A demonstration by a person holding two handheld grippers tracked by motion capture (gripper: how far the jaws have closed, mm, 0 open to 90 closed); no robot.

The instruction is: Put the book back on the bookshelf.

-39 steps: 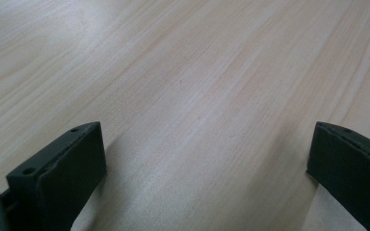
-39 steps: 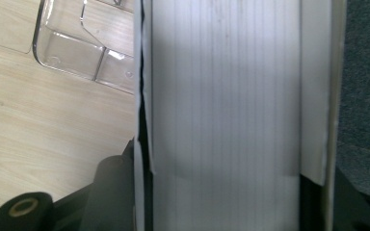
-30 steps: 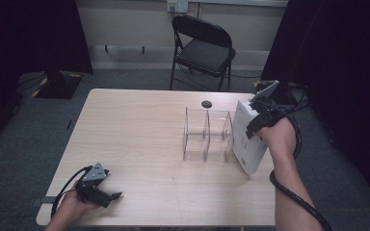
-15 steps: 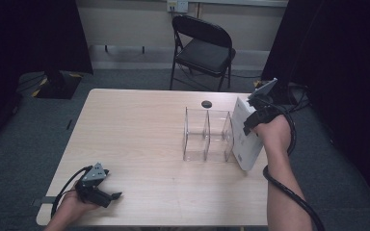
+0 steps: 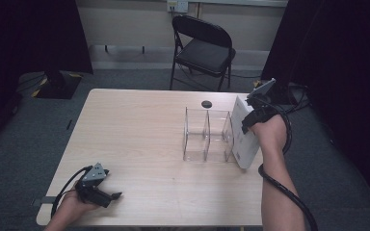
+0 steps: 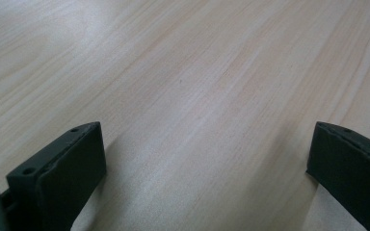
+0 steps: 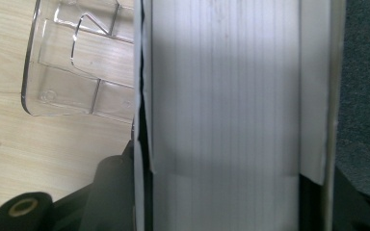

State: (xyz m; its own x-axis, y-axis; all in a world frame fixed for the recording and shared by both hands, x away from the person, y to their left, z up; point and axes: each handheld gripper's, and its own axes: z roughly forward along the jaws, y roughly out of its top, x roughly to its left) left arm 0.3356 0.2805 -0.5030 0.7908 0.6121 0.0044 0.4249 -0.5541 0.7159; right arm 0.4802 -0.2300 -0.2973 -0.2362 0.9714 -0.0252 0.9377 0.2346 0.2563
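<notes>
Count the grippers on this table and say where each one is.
2. The left gripper rests open at the table's near left corner; the right gripper clamps the white box beside the clear divider rack.

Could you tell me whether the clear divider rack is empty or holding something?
Empty: the clear rack's slots show bare table; the white box stands outside.

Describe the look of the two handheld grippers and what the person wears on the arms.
Both grippers are black. The left gripper carries a grey three-cornered plate on top, and its own view shows two dark, blocky rubber-like jaws with small screw holes. The right gripper bears a similar grey plate. A thick black cable trails from each. The forearms are bare, with no sleeves in view.
</notes>
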